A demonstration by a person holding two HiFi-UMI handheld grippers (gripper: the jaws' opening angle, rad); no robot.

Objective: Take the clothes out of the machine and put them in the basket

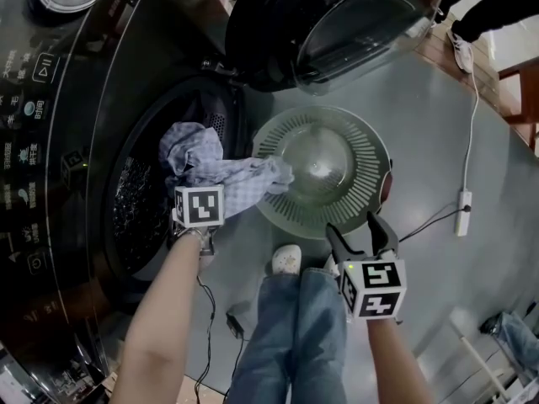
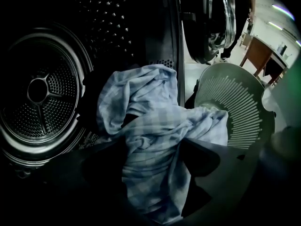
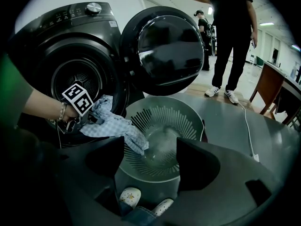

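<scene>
A blue checked cloth (image 1: 221, 173) stretches from the dark washing machine's drum opening (image 1: 139, 200) over to the rim of the round green slatted basket (image 1: 370, 154) on the floor. My left gripper (image 2: 153, 160) is shut on the cloth, which fills the gap between its jaws; its marker cube (image 1: 199, 206) sits just below the cloth. In the right gripper view the cloth (image 3: 110, 126) hangs from that gripper with its tip inside the basket (image 3: 160, 119). My right gripper (image 1: 354, 225) hovers open and empty at the basket's near rim.
The machine's round door (image 1: 337, 23) stands swung open above the basket. A person in dark clothes (image 3: 230, 32) stands behind on the floor. A white cable with a power strip (image 1: 463, 210) lies at the right. My shoes (image 1: 286, 259) are beside the basket.
</scene>
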